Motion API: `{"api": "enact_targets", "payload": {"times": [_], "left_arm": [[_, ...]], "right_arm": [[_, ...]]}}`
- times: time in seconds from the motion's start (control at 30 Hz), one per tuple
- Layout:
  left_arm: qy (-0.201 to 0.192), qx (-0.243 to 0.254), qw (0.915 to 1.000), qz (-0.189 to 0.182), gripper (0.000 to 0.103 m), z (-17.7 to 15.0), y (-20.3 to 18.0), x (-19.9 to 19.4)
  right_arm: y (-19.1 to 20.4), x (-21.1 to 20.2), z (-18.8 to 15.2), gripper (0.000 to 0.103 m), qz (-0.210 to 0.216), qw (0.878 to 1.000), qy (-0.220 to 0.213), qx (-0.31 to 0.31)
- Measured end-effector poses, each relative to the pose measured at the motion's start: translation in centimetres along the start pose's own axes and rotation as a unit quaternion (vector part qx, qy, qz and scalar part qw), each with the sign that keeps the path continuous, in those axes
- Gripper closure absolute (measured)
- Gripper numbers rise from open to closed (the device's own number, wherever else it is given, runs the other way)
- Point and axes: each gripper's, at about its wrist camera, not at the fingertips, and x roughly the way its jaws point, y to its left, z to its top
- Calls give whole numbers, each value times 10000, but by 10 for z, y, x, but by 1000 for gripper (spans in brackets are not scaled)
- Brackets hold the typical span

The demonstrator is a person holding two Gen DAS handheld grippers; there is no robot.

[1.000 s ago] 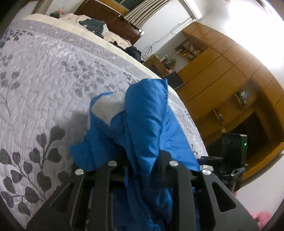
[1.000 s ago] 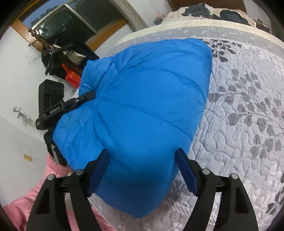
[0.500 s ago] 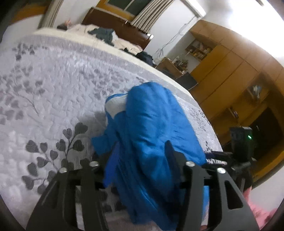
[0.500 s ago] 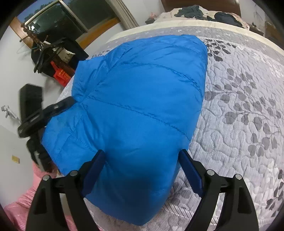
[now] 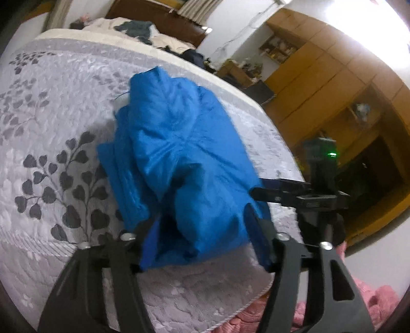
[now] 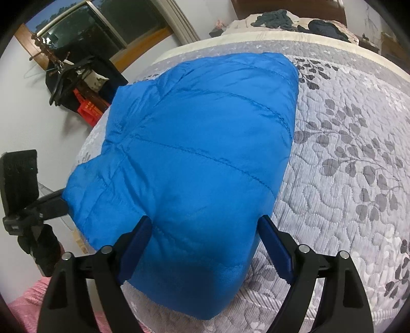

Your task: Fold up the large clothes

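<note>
Blue padded jacket lies bundled on the bed, its near end between the spread fingers of my right claw and left claw.

Left gripper released the blue jacket.

Folded jacket on the bedspread, ahead of the right gripper, left gripper at its left, clothes pile far behind.

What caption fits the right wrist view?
Open right gripper straddling the near end of a folded blue puffer jacket on a grey leaf-print bedspread.
</note>
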Motion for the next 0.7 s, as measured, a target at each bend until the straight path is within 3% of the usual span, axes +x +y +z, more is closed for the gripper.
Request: {"api": "enact_targets", "payload": {"times": [0.13,0.23,0.7], "left_arm": [[75,-240,9997,-82,81,3,11,4],[31,-304,9992,-268,88,3,13,-4],[501,-398,9979,110,86,-12,33,28]], "right_arm": [[3,-3,-2,18,-37,9999,-65,-71],[5,-4,-4,18,-49,9999,-91,-132],[10,-1,-10,16,27,9994,-55,-338]]}}
